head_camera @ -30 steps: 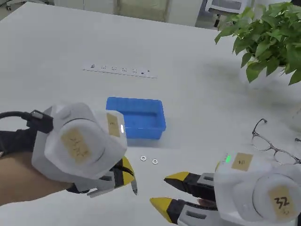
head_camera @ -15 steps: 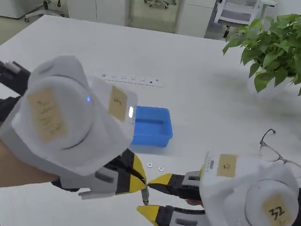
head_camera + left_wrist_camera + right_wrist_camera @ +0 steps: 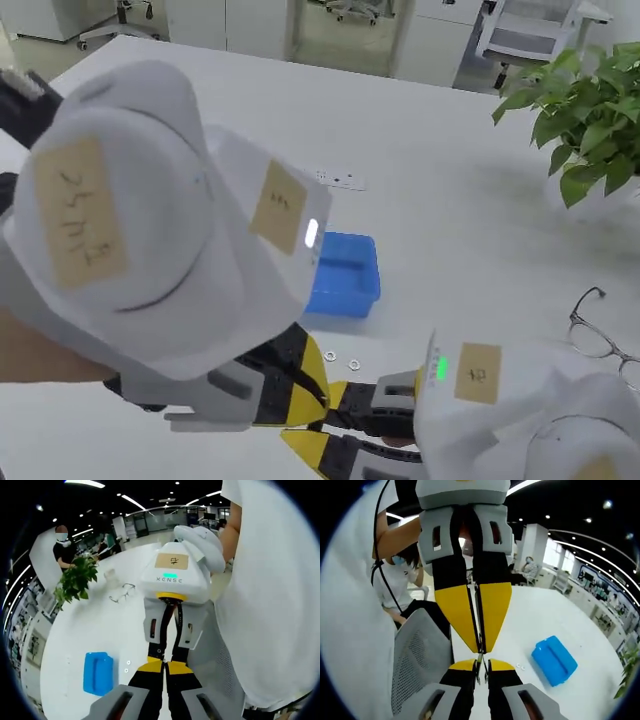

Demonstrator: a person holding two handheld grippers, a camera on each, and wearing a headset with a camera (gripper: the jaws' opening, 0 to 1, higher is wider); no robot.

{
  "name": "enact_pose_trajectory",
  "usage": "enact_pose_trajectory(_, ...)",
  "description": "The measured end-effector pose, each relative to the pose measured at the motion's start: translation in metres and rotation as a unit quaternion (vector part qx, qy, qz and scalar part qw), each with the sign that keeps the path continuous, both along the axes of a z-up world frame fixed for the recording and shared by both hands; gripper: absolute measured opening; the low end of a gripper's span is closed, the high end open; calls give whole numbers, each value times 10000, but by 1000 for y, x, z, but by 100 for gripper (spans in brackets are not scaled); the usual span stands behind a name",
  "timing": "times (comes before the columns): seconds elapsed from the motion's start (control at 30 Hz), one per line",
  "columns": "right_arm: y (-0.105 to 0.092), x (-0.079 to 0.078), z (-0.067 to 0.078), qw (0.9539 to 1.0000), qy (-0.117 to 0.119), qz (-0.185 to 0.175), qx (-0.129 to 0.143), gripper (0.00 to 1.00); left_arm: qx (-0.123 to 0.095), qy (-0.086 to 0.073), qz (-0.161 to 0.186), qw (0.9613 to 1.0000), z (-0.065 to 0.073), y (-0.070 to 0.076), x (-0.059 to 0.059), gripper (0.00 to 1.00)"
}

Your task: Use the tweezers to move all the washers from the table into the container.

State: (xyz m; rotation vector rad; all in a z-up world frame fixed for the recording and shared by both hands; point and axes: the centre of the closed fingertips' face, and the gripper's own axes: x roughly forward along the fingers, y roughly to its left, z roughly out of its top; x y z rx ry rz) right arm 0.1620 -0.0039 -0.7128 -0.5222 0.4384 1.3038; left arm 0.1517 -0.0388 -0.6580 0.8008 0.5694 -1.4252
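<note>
Closing on each other since a second ago, the two grippers now meet tip to tip at the near edge of the table (image 3: 450,200). The washers and container lie as they did; their shift in the picture is the headset's.

In the head view the left gripper (image 3: 310,395) looms large on the left and the right gripper (image 3: 318,415) comes in from the near right. Two washers (image 3: 330,355) lie just beyond the tips, near the blue container (image 3: 345,275), which stands farther off.

In the left gripper view the right gripper (image 3: 167,652) faces straight in, its fingers a little apart. The washers (image 3: 128,662) sit beside the container (image 3: 98,672).

In the right gripper view the left gripper (image 3: 480,647) has its yellow fingers pressed together on the thin tweezers (image 3: 479,659). The tweezers' end reaches down between the right gripper's own jaws, which stand slightly spread. The container (image 3: 554,660) and washers (image 3: 518,666) lie to the right.

Judging by this, the tweezers are being re-seated or passed over, so no washer is picked yet.
</note>
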Motion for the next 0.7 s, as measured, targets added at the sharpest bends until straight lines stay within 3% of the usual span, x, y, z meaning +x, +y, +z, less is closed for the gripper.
enact_pose_trajectory(0.13,1,3,3,9999,106,-55,96,4,-84,-31,8,10000,2,-1,2,0)
enact_pose_trajectory(0.2,1,5,2,9998,147,-75,128,4,-297,-122,102,9994,2,-3,4,0)
enact_pose_trajectory(0.23,1,7,2,9998,125,-118,134,3,-538,-86,359,9979,3,-5,7,0)
enact_pose_trajectory(0.33,0,12,0,9997,142,-102,149,3,-862,-50,846,9927,1,-1,14,0)
enact_pose_trajectory(0.4,1,14,-1,9996,200,-120,186,2,-1265,-30,1300,9834,4,1,20,0)
enact_pose_trajectory(0.47,2,19,-3,9993,258,-154,227,2,-1844,75,1854,9652,10,2,27,1)
enact_pose_trajectory(0.53,2,23,-6,9991,304,-192,243,2,-2251,161,2248,9479,15,4,32,3)
enact_pose_trajectory(0.57,1,28,-10,9990,306,-225,235,2,-2352,146,2511,9388,14,8,36,6)
enact_pose_trajectory(0.6,1,30,-11,9990,307,-239,223,2,-2495,88,2892,9241,13,15,43,10)
enact_pose_trajectory(0.63,1,34,-13,9989,307,-275,226,2,-2498,47,3119,9167,9,21,45,13)
enact_pose_trajectory(0.7,1,43,-14,9986,295,-360,267,2,-2452,-184,3734,8945,-1,40,55,22)
